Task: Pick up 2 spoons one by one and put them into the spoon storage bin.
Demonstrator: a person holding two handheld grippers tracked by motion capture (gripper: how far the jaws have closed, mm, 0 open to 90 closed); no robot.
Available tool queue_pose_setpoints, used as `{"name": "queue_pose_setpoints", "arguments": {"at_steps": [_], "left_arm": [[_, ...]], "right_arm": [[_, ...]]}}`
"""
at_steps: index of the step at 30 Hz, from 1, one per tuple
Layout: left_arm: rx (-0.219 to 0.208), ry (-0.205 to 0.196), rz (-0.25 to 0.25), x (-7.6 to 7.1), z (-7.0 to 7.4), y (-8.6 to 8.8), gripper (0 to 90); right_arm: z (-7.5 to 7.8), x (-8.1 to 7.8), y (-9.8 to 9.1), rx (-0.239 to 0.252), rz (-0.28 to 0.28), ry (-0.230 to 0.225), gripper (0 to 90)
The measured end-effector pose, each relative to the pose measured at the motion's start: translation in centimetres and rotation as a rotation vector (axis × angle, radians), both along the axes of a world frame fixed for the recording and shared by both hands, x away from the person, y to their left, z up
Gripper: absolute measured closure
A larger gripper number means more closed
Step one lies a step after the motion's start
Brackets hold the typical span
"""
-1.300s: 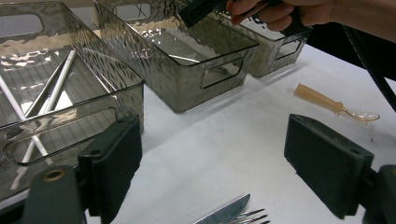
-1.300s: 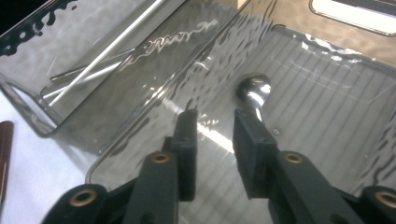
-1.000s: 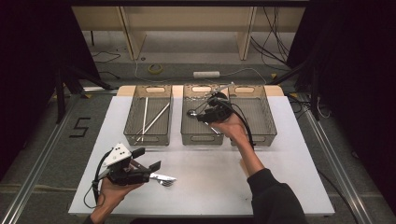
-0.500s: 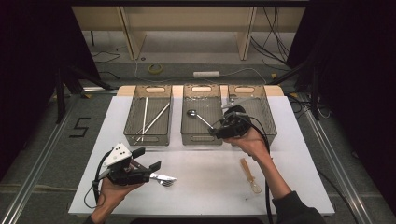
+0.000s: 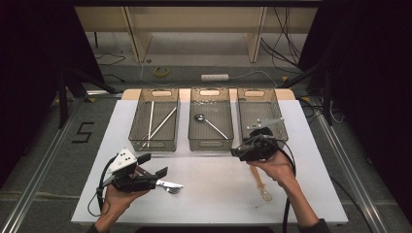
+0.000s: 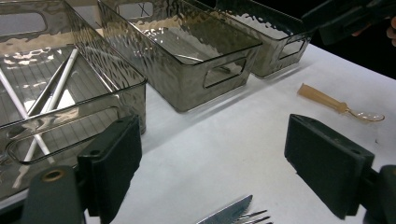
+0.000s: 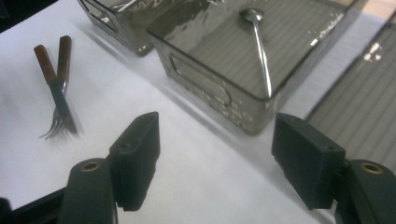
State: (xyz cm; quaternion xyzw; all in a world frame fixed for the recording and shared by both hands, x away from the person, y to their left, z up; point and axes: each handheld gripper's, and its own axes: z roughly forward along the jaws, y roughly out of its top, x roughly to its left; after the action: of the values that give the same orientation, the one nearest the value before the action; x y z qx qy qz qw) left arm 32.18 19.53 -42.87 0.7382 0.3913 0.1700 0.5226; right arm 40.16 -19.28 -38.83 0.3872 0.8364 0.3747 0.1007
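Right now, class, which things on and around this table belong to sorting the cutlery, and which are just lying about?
Belonging to the job:
- three smoky clear plastic bins
- metal spoon
- brown-handled fork and knife
- translucent amber plastic spoon
- white chopsticks

Lying about:
- yellow tape roll
- white power strip

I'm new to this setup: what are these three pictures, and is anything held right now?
A person holds a two-jaw tool in each hand. The high view looks down on the white table; the other two views ride on the tools. The left gripper hovers open over a knife and fork. The right gripper is open, holding nothing; its jaws have just been opening. Three bins: sticks in the left bin, a metal spoon in the middle. A plastic spoon lies loose.
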Motion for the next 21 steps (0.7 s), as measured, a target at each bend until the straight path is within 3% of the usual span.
{"name": "queue_pose_setpoints", "arguments": {"at_steps": [4,15,21], "left_arm": [[-0.001,0.001,-0.001,0.0,0.0,0.0,18.3],[-0.006,0.001,-0.001,-0.1,0.1,0.1,18.2],[-0.004,-0.001,-0.003,-0.1,0.1,0.0,18.2]], "right_arm": [[-0.7,-0.8,-0.9,-0.052,-0.011,0.022,33.5],[-2.8,-1.9,-3.5,-0.093,-0.084,0.100,35.2],[-3.8,-2.5,-3.9,-0.113,-0.119,0.110,34.4]]}}
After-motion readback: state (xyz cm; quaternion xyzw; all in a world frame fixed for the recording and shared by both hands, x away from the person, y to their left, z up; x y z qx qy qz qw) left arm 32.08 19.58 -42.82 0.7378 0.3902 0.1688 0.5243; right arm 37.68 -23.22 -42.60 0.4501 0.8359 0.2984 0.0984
